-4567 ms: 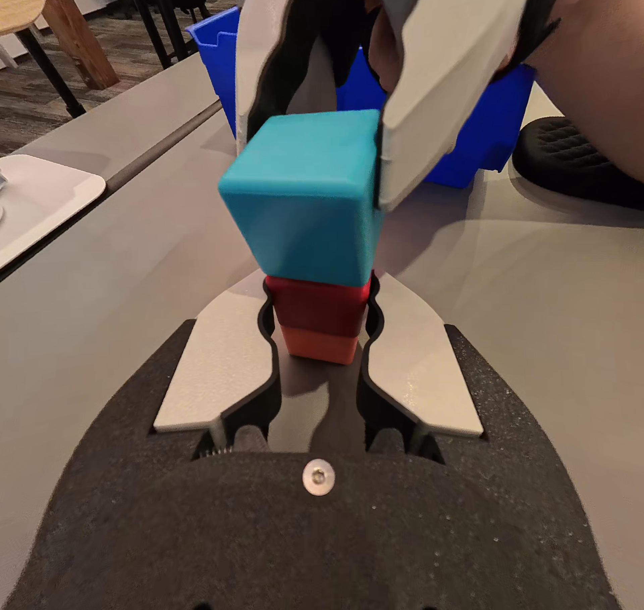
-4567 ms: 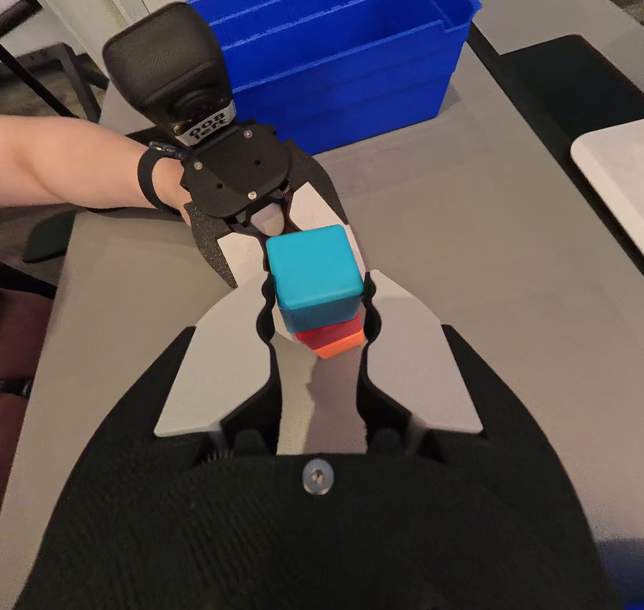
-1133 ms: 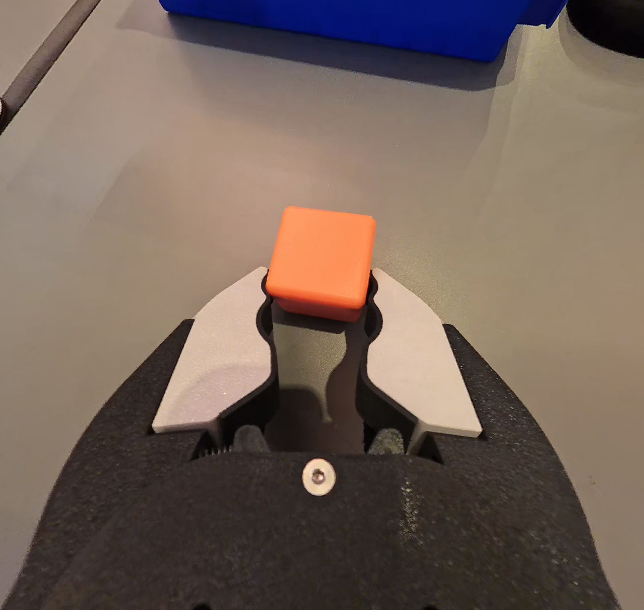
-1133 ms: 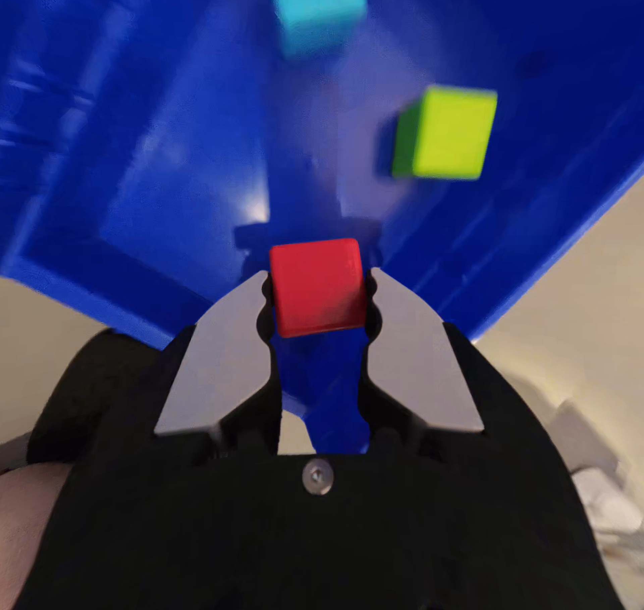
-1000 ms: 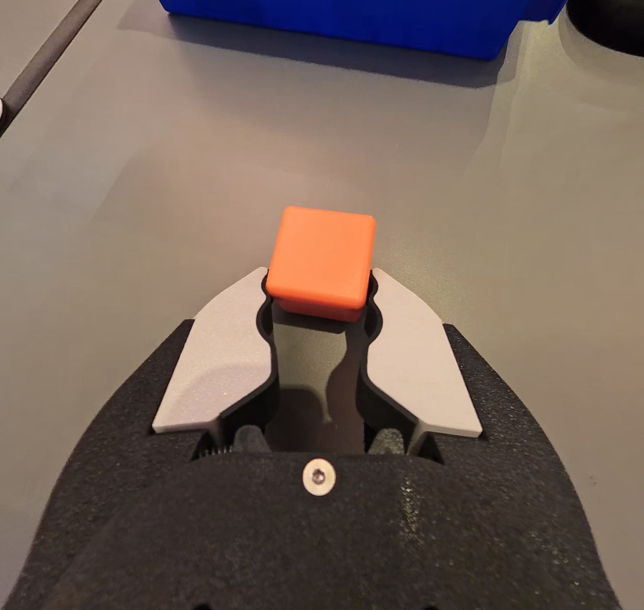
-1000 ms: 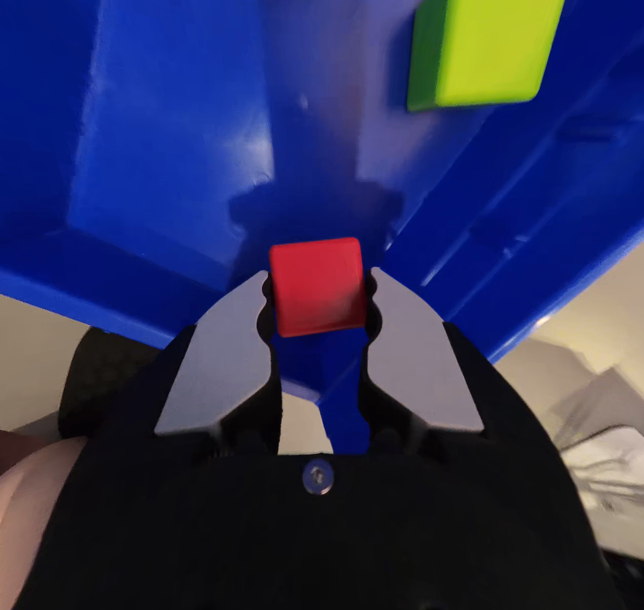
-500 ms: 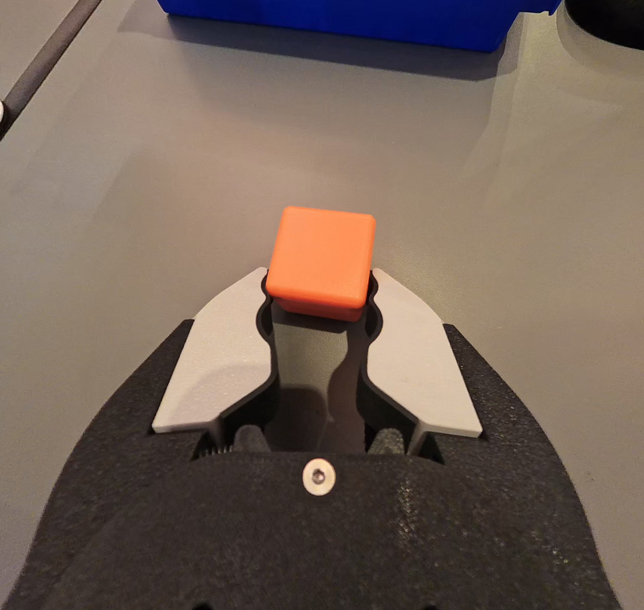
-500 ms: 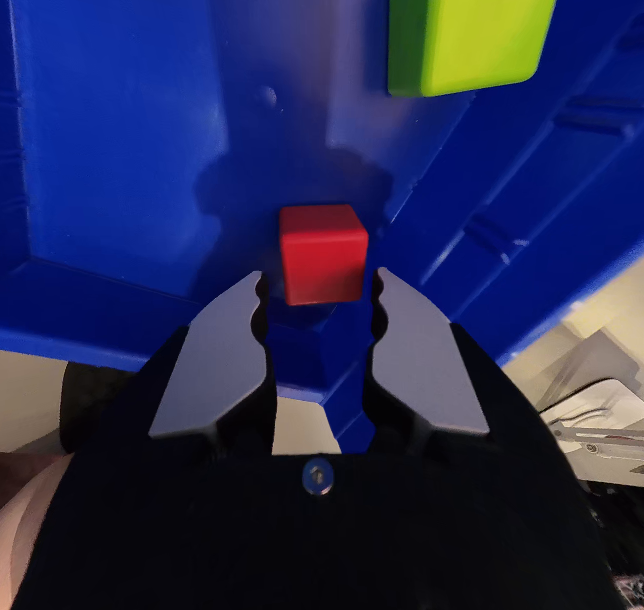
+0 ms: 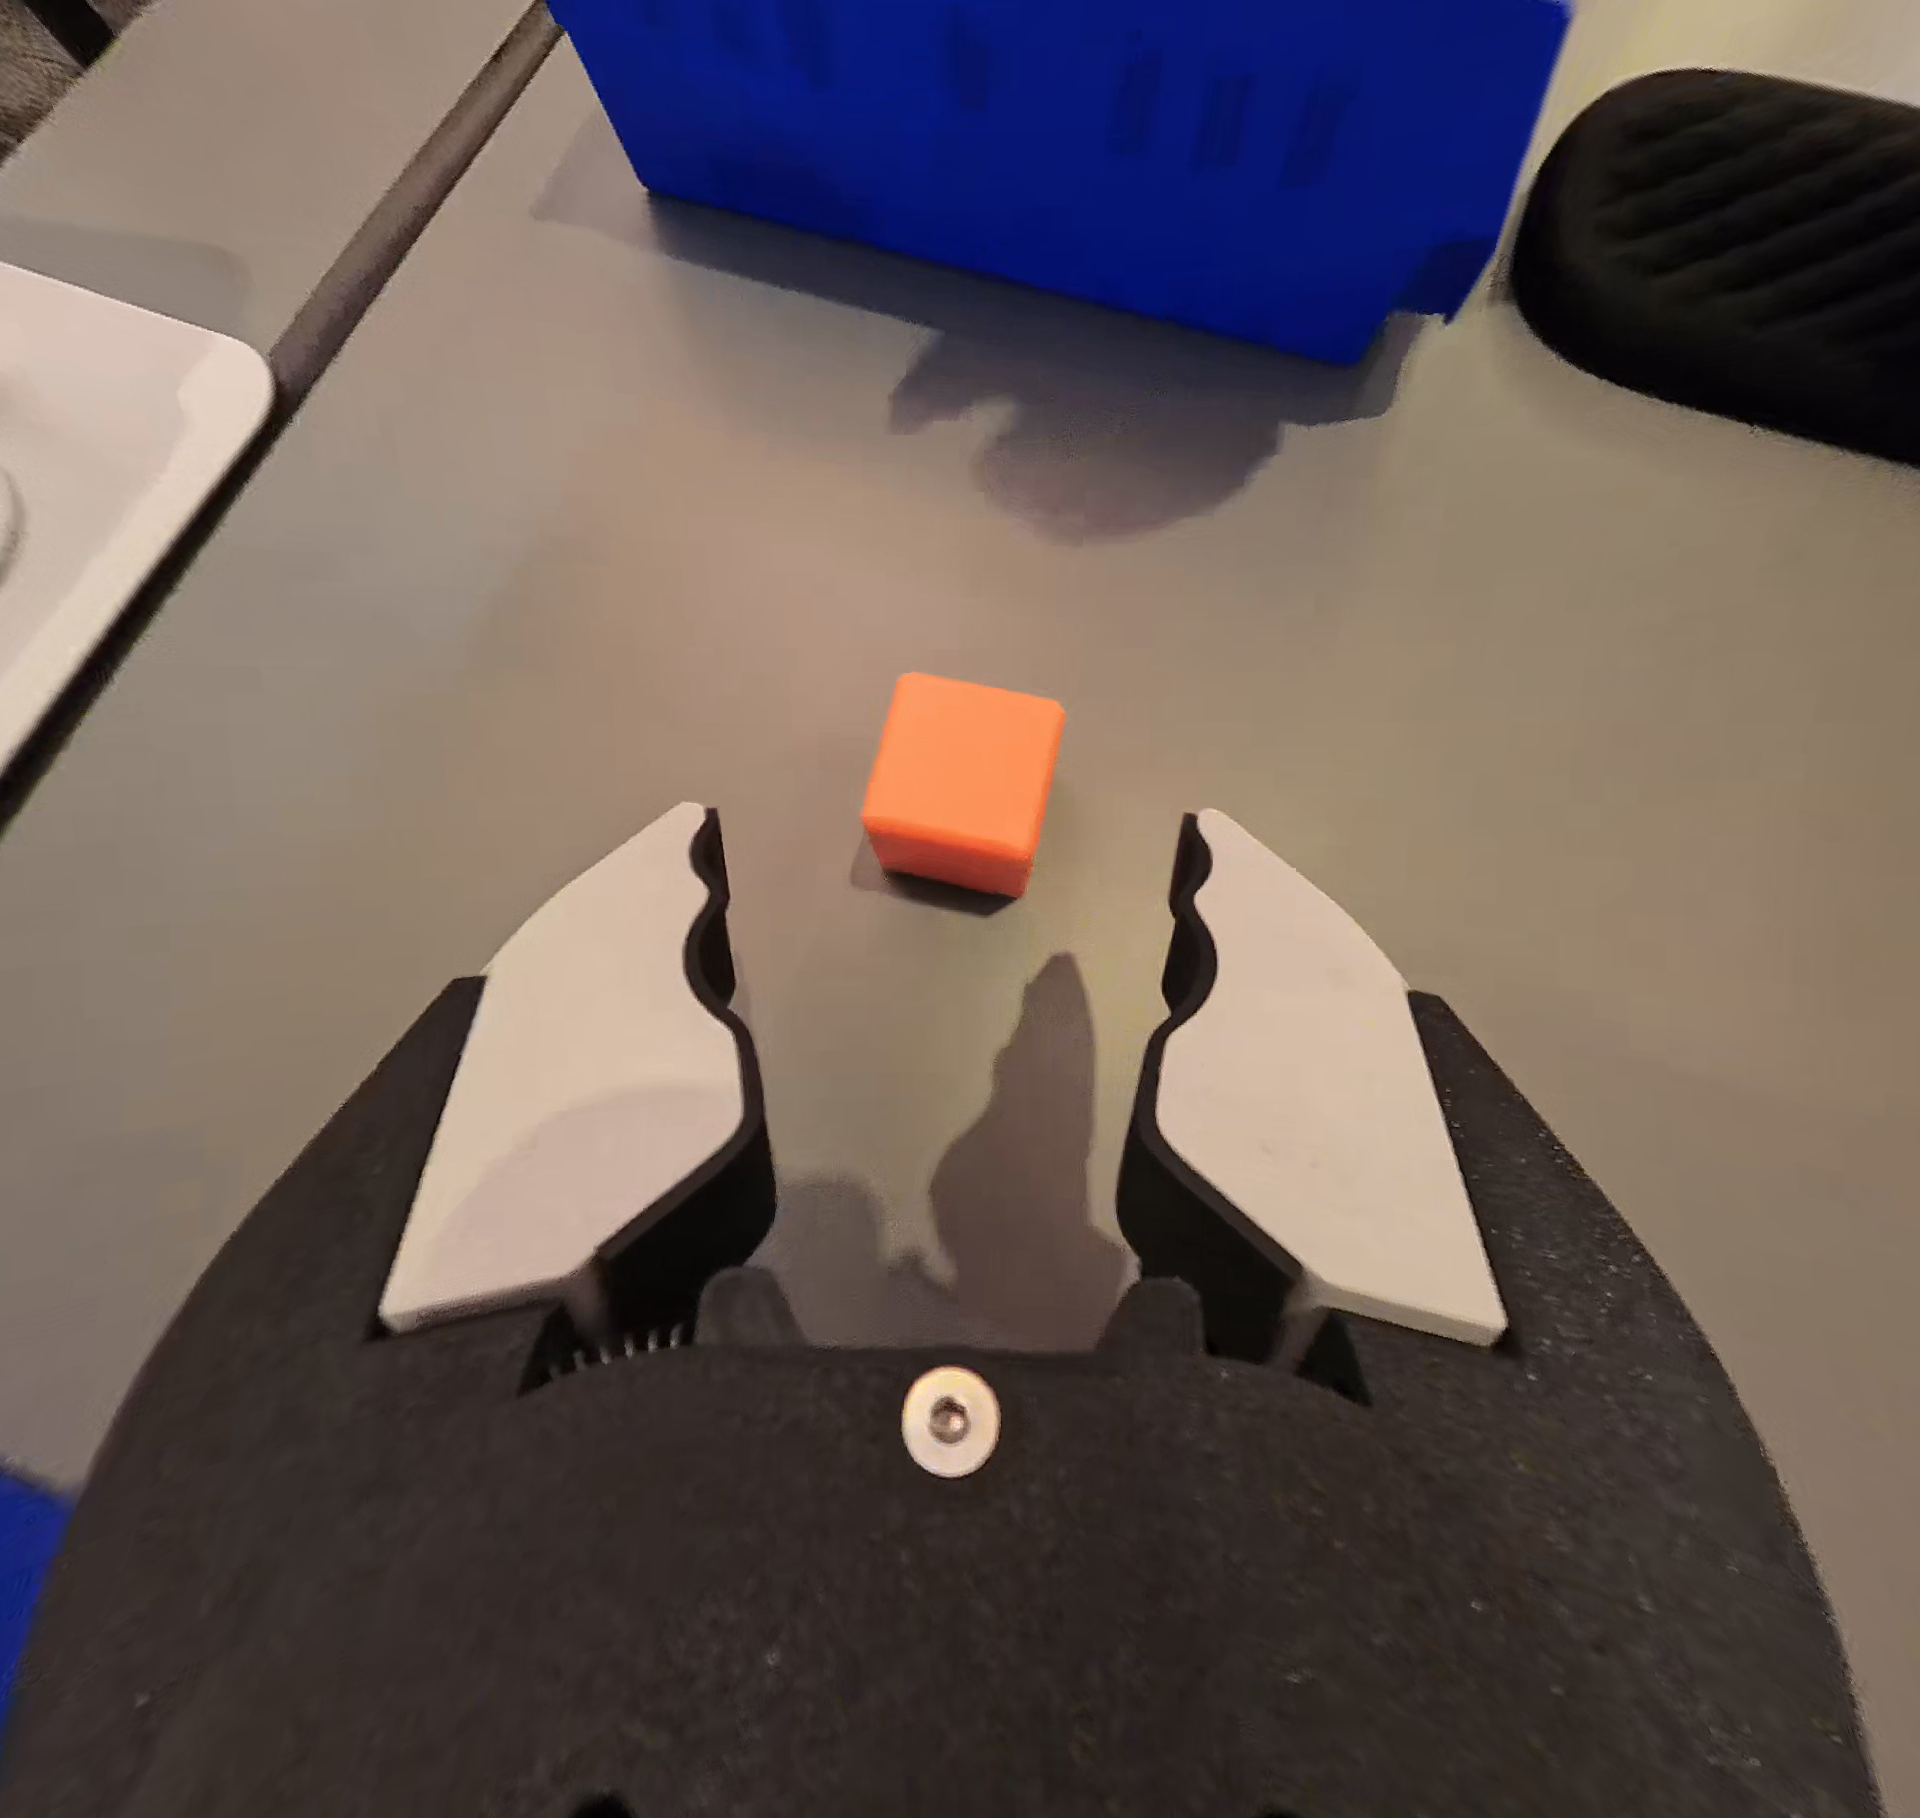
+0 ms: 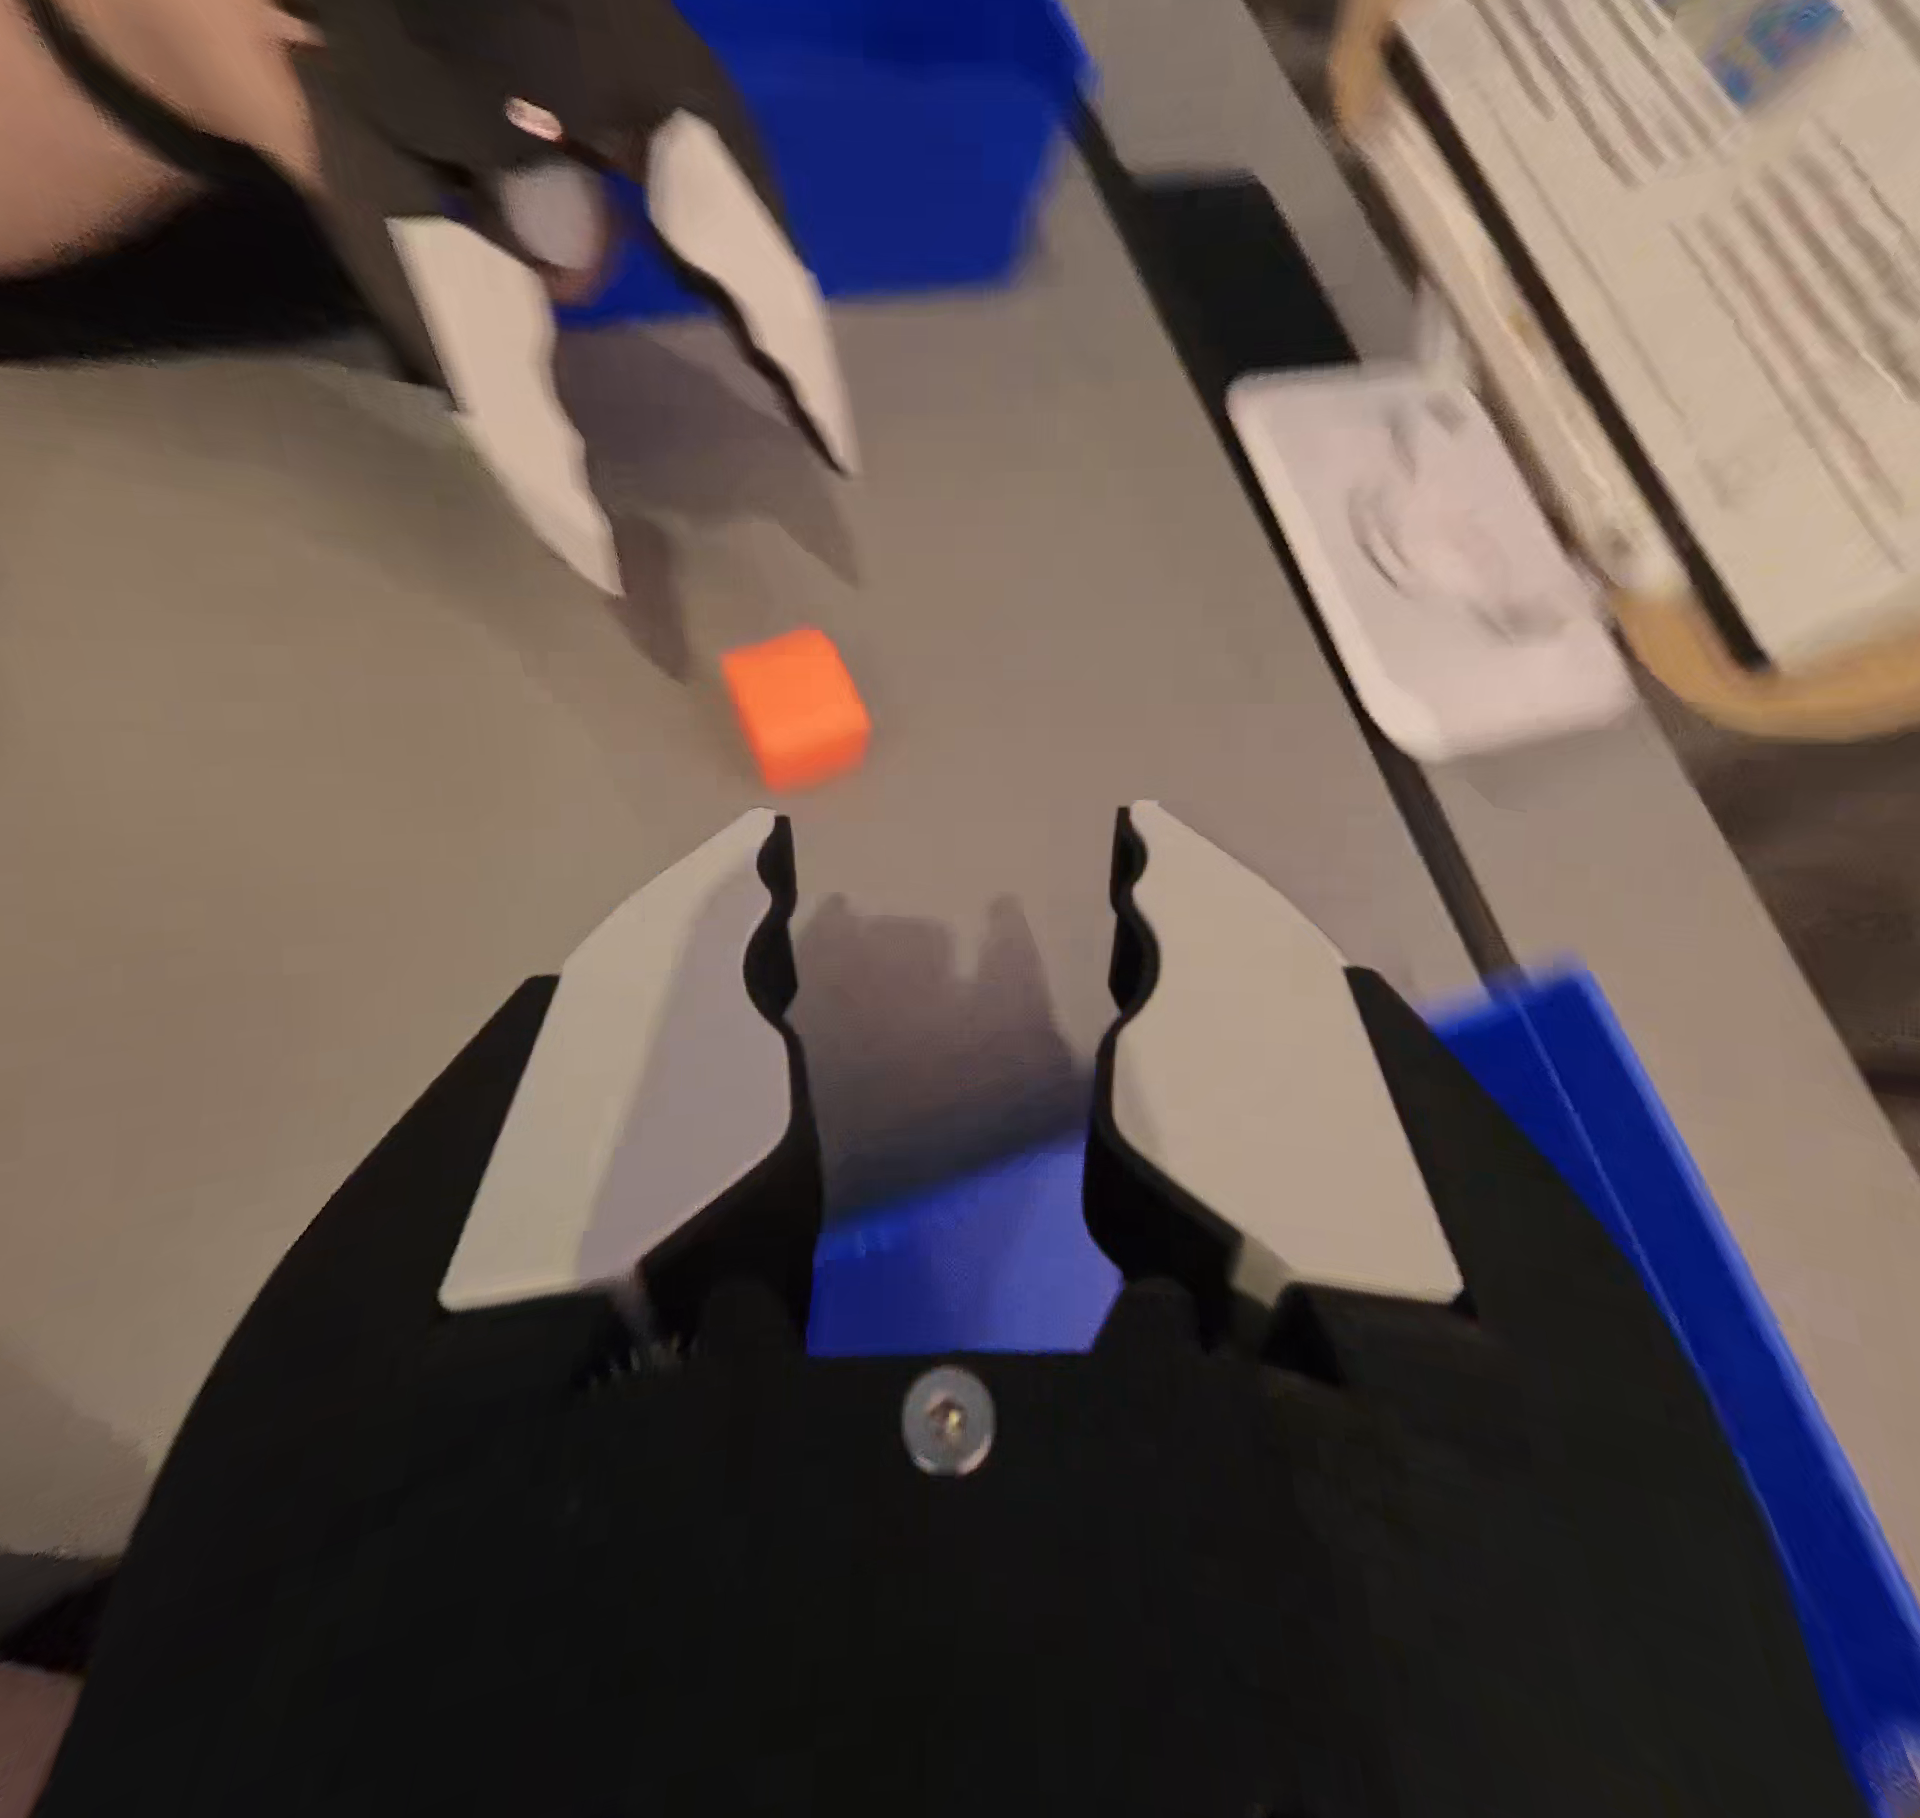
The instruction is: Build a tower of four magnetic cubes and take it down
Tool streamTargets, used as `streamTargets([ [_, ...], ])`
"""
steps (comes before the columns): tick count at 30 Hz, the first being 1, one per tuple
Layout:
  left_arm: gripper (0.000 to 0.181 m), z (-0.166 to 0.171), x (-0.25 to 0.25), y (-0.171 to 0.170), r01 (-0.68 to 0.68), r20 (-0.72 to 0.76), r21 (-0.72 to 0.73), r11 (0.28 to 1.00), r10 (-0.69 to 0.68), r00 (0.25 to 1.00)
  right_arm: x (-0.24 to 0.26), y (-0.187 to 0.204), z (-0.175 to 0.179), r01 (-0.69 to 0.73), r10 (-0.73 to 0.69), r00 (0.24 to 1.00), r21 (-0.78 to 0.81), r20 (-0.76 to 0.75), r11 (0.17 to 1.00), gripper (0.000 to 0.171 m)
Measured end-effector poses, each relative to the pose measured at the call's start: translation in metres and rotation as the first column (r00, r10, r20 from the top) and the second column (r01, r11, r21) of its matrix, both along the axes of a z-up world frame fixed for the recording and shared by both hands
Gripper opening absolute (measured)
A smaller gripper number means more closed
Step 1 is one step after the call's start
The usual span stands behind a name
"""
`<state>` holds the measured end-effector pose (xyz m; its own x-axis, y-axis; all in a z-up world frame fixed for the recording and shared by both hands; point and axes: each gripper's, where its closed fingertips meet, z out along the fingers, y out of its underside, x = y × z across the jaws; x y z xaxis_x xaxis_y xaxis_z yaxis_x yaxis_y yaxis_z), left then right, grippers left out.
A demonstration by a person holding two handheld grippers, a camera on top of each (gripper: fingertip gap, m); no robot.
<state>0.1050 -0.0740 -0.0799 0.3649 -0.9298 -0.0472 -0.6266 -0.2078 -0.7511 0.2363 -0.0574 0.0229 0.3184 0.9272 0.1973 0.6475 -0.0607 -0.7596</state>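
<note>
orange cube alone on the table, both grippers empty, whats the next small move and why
Probably close the open left gripper back on the orange cube: it sits just ahead of the spread jaws, the only cube on the table. The right gripper is open too, but further off.

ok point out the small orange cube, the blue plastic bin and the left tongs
small orange cube (image 9: 961,781), left wrist view, top face
blue plastic bin (image 9: 1039,106), left wrist view, near wall
left tongs (image 9: 945,823), left wrist view, between the tips

cube (image 9: 964,783) on table (image 9: 520,625), before bin (image 9: 1039,106)
</note>
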Motion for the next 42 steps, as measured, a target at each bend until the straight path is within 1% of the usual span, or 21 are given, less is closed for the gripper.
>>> streamTargets([
  [2,0.082,0.015,-0.014,-0.003,0.01,-0.04,0.036,0.999,-0.009,0.999,-0.044,-0.012,-0.005,-0.175,0.173,0.981,-0.016,-0.083,0.984,0.061],
  [4,0.082,0.03,-0.029,-0.007,0.021,-0.078,0.063,0.998,-0.016,0.997,-0.078,-0.017,-0.024,-0.269,0.265,0.96,-0.039,-0.092,0.962,0.061],
  [6,0.08,0.045,-0.042,-0.012,0.033,-0.089,0.085,0.996,-0.026,0.996,-0.099,-0.018,-0.06,-0.296,0.298,0.954,-0.091,0.009,0.951,0.065],
  [9,0.079,0.07,-0.063,-0.016,0.031,-0.075,0.139,0.99,-0.021,0.997,-0.114,-0.012,-0.109,-0.287,0.303,0.938,-0.112,0.171,0.951,0.066],
  [10,0.078,0.077,-0.07,-0.017,0.028,-0.067,0.152,0.988,-0.018,0.998,-0.117,-0.011,-0.12,-0.278,0.298,0.933,-0.124,0.201,0.953,0.066],
  [12,0.077,0.09,-0.085,-0.02,0.019,-0.047,0.171,0.985,-0.011,0.999,-0.122,-0.011,-0.133,-0.273,0.302,0.929,-0.156,0.214,0.949,0.065],
  [13,0.076,0.096,-0.093,-0.02,0.008,-0.036,0.183,0.983,-0.002,0.999,-0.123,-0.012,-0.138,-0.27,0.305,0.928,-0.175,0.216,0.947,0.064],
  [16,0.074,0.112,-0.113,-0.018,-0.041,0.008,0.214,0.976,0.041,0.999,-0.119,-0.009,-0.151,-0.248,0.292,0.915,-0.18,0.279,0.952,0.046],
  [19,0.071,0.123,-0.12,-0.019,-0.051,0.073,0.216,0.975,0.036,0.997,-0.117,-0.009,-0.154,-0.246,0.292,0.91,-0.184,0.295,0.952,0.047],
  [23,0.071,0.125,-0.123,-0.017,-0.063,0.089,0.221,0.973,0.044,0.995,-0.115,-0.009,-0.154,-0.242,0.293,0.908,-0.197,0.298,0.95,0.047],
  [25,0.071,0.124,-0.121,-0.016,-0.058,0.087,0.218,0.974,0.04,0.995,-0.115,-0.011,-0.141,-0.249,0.292,0.912,-0.177,0.289,0.952,0.047],
  [26,0.071,0.123,-0.12,-0.016,-0.055,0.083,0.217,0.975,0.038,0.996,-0.112,-0.01,-0.125,-0.251,0.281,0.921,-0.142,0.271,0.958,0.047],
  [28,0.071,0.121,-0.118,-0.016,-0.049,0.072,0.219,0.974,0.034,0.997,-0.097,-0.011,-0.076,-0.234,0.243,0.95,-0.07,0.195,0.97,0.046],
  [30,0.071,0.12,-0.116,-0.017,-0.039,0.068,0.22,0.975,0.024,0.997,-0.063,-0.009,-0.026,-0.165,0.161,0.98,0.026,0.12,0.986,0.046],
  [32,0.071,0.122,-0.112,-0.019,-0.028,0.076,0.22,0.975,0.011,0.997,-0.015,-0.008,0.006,-0.07,0.064,0.996,0.099,0.06,0.993,0.046],
  [33,0.071,0.122,-0.11,-0.02,-0.023,0.081,0.22,0.975,0.005,0.997,0.01,-0.006,0.011,-0.009,0.004,0.999,0.097,0.048,0.995,0.046],
  [35,0.071,0.122,-0.107,-0.021,-0.011,0.082,0.222,0.975,-0.008,0.997,0.063,0.006,-0.001,0.15,-0.157,0.98,0.068,0.123,0.986,0.046],
  [36,0.071,0.122,-0.106,-0.021,-0.008,0.079,0.222,0.975,-0.01,0.997,0.086,0.01,-0.014,0.208,-0.212,0.96,0.039,0.182,0.977,0.046],
  [37,0.071,0.121,-0.105,-0.02,-0.006,0.076,0.222,0.975,-0.011,0.997,0.101,0.011,-0.03,0.234,-0.227,0.948,-0.007,0.225,0.972,0.046],
  [40,0.071,0.119,-0.103,-0.02,-0.002,0.076,0.215,0.977,-0.014,0.997,0.113,0.013,-0.077,0.208,-0.154,0.95,-0.181,0.273,0.961,0.047],
  [42,0.071,0.117,-0.103,-0.02,-0.003,0.073,0.211,0.977,-0.013,0.997,0.111,0.015,-0.104,0.171,-0.092,0.95,-0.25,0.299,0.953,0.047],
])
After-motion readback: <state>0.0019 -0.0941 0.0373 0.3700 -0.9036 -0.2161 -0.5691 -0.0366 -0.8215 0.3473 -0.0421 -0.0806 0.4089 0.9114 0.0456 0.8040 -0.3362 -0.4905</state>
